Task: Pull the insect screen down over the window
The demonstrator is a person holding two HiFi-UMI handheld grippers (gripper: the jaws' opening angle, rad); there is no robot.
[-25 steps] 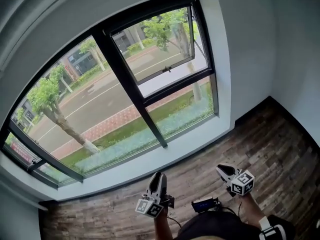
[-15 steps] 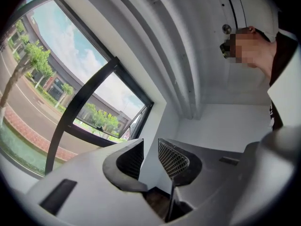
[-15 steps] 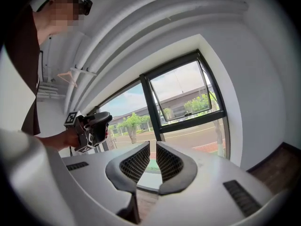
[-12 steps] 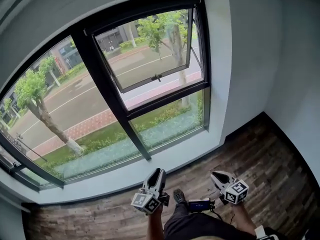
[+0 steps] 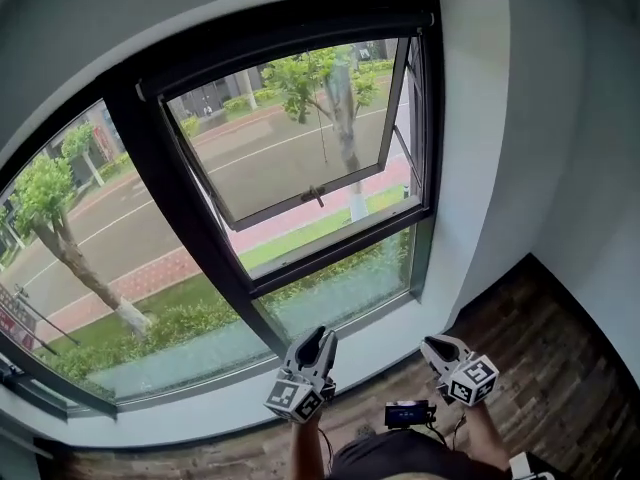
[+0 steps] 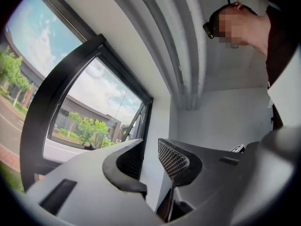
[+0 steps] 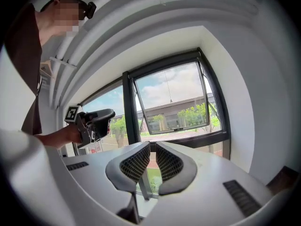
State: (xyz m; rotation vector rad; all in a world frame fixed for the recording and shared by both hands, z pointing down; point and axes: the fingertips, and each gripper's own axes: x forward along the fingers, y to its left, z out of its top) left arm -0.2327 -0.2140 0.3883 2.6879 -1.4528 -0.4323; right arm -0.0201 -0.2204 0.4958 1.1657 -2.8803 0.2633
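Observation:
The black-framed window [image 5: 176, 218] fills the head view, its upper right sash [image 5: 300, 133] tilted outward with a handle [image 5: 315, 195] on its lower bar. A thin cord [image 5: 322, 118] hangs down in that opening from the top of the frame, and shows again as a cord [image 7: 170, 92] in the right gripper view. No screen covers the glass. My left gripper [image 5: 318, 340] is held below the sash over the sill, open and empty, its jaws [image 6: 151, 145] apart. My right gripper [image 5: 432, 346] is beside it, a narrow gap between its pads [image 7: 153, 146], nothing held.
A white sill [image 5: 230, 398] runs under the window, and a white wall [image 5: 480, 168] adjoins it at the right. Dark wooden floor [image 5: 565, 348] lies at the lower right. A small device with a lit screen [image 5: 408, 412] hangs at the person's waist. The left gripper [image 7: 107, 116] appears in the right gripper view.
The view has shifted toward the open sash, which now looks larger and more central. Both grippers have come up close to the sill beneath it. Their jaws look unchanged.

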